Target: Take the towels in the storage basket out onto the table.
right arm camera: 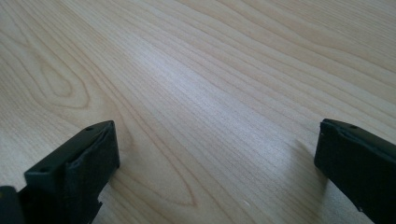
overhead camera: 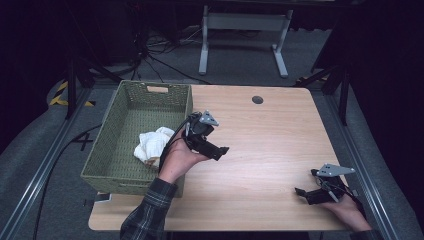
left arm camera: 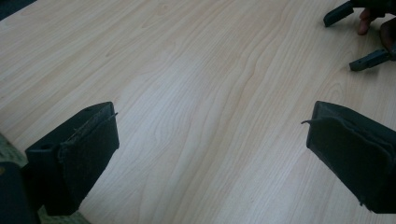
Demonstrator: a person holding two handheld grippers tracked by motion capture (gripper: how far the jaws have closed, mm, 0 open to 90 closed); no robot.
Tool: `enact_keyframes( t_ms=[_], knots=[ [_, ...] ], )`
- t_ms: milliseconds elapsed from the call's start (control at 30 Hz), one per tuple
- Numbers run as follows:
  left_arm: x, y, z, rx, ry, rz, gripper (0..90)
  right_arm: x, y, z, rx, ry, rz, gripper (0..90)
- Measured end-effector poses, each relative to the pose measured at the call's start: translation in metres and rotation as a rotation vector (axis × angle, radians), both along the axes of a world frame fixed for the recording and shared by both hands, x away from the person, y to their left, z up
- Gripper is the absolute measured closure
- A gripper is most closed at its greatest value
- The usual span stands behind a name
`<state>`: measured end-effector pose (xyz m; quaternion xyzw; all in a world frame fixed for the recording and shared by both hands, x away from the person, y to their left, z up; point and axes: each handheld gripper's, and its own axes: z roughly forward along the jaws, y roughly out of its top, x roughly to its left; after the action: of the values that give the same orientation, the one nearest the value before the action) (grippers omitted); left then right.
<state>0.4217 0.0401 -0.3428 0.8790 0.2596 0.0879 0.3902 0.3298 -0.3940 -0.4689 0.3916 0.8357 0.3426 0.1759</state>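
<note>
So the thing that matters here is where the white cloth (overhead camera: 152, 145) sits versus the left gripper (overhead camera: 220, 150). In the high view the cloth is bunched up inside the green woven basket (overhead camera: 115, 125), left of centre in the frame, lying against the basket's right wall toward the near end. The left gripper is just right of that wall, over the bare wooden table (overhead camera: 270, 140), and its jaws point to the right of the frame, so the cloth is basically behind it, down-left of the hand. No real long axis to the cloth, it's just a crumpled lump. Jaws on the left gripper are wide apart with nothing between them, and the left gripper view looks along them at plain wood, with the other gripper at the upper right corner. The right gripper (overhead camera: 302, 192) is way off at the lower right of the high view, resting low near the table's front edge, jaws also spread and empty. So the left one is far nearer the cloth; my guess is it'd have to swing back over the basket wall to get at it.
</note>
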Motion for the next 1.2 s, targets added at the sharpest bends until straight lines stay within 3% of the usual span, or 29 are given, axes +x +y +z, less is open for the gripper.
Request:
enact_keyframes(
  t_ms=[567, 1200],
  knots=[
    [0.007, 0.031, 0.008, -0.005, -0.007, 0.077, 3.0, 0.000, 0.000, 0.000, 0.000, 0.000, 0.000, 0.3],
    [0.012, 0.080, 0.011, -0.014, -0.017, 0.195, 3.6, 0.000, 0.000, 0.000, 0.000, 0.000, -0.001, 0.3]
  ],
)
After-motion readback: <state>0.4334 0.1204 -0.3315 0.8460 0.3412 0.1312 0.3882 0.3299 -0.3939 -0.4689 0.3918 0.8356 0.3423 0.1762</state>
